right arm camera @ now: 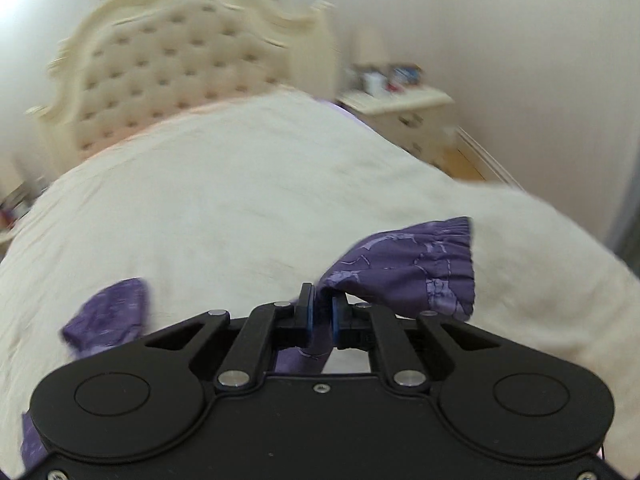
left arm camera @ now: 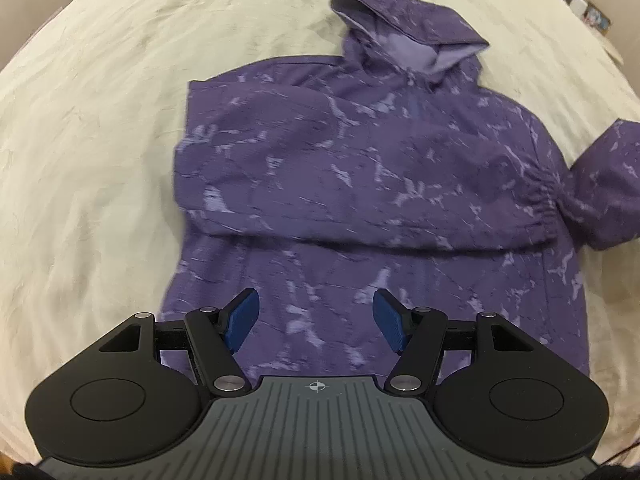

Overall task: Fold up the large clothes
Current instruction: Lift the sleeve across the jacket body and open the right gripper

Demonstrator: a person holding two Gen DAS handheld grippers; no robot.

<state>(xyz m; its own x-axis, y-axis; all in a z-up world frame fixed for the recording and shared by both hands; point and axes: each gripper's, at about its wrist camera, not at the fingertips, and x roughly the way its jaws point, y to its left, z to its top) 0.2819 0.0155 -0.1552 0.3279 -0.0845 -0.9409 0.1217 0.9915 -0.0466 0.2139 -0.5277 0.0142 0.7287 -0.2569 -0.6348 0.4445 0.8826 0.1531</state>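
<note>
While my right tongs [right arm camera: 322, 306] pinch the sleeve cuff [right arm camera: 424, 264] to fold it inward, my left tongs [left arm camera: 316, 322] hang open, empty, over the purple jacket [left arm camera: 360, 184] spread mid-bed [left arm camera: 100, 140].

Left wrist view: looks steeply down from above the bed [left arm camera: 80, 160], over the left gripper [left arm camera: 316, 322]. The purple hooded jacket [left arm camera: 360, 168] fills mid-frame, hood toward the far edge of the bed, hem nearest the lens. Moderately near.

Right wrist view: faces slantwise along the bed [right arm camera: 240, 200] toward the tufted headboard [right arm camera: 180, 64], with a nightstand [right arm camera: 404, 108] at the far right corner. Lens sits close behind the right gripper [right arm camera: 322, 312]; the jacket's elastic cuff [right arm camera: 420, 264] is very near.

Shared: cream bedcover and the jacket's sleeve at the right edge of the bed.
</note>
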